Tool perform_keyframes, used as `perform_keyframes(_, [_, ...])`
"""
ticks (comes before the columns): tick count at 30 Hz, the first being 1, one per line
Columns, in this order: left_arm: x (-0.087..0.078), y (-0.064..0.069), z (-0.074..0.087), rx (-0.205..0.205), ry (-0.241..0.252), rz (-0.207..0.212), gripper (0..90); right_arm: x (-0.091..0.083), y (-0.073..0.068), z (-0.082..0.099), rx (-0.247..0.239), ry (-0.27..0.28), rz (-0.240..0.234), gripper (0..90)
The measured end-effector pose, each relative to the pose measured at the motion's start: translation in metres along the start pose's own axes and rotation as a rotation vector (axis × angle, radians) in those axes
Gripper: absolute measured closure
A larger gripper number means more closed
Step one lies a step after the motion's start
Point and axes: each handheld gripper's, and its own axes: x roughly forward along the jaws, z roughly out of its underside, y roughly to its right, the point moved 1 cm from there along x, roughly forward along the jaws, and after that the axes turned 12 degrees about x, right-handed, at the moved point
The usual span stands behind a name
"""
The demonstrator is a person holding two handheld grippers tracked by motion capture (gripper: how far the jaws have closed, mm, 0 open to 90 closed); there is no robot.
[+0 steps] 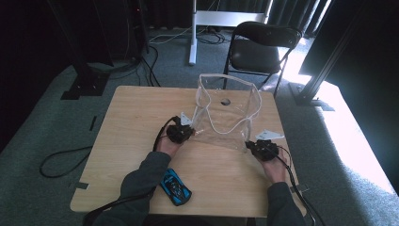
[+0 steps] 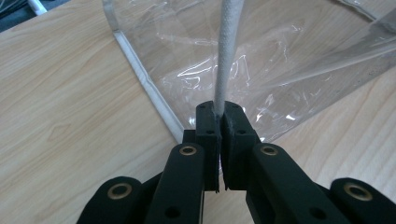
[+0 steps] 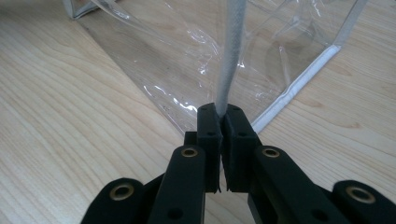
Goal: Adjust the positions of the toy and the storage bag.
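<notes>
- Nearest the high camera, two forearms come in over the wooden table (image 1: 127,122), the biggest thing in play; a small blue toy car (image 1: 175,187) lies by the left sleeve, untouched.
- Next in size, the clear plastic bag (image 1: 226,110) stands mid-table, mouth spread wide and facing up; nothing shows inside it, only the table seen through its walls.
- Its white rim trim (image 2: 226,51) is what both tools hold: the left gripper (image 1: 180,132) has its jaws pinching the trim at the bag's left near corner, and the right gripper (image 1: 261,148) pinches the same trim (image 3: 231,51) at the right near corner.
- Judged from this, the bag is held open and ready; loading the car appears to remain undone.
</notes>
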Motion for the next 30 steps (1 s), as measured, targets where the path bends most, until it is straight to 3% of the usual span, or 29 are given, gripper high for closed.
perform_keyframes(5, [-0.01, 0.003, 0.006, 0.016, -0.022, -0.015, 87.2, 0.002, -0.009, 0.0, -0.014, -0.005, -0.03, 86.4])
perform_keyframes(13, [-0.028, 0.008, 0.022, 0.008, -0.021, -0.019, 87.1, 0.003, -0.018, 0.002, -0.035, 0.001, -0.061, 86.5])
perform_keyframes(23, [-0.053, 0.01, 0.046, -0.045, -0.025, -0.047, 87.1, 0.012, -0.038, -0.003, -0.101, -0.018, -0.115, 86.5])
perform_keyframes(30, [-0.064, 0.008, 0.059, -0.084, -0.015, -0.049, 86.9, 0.014, -0.046, -0.004, -0.113, -0.019, -0.137, 86.5])
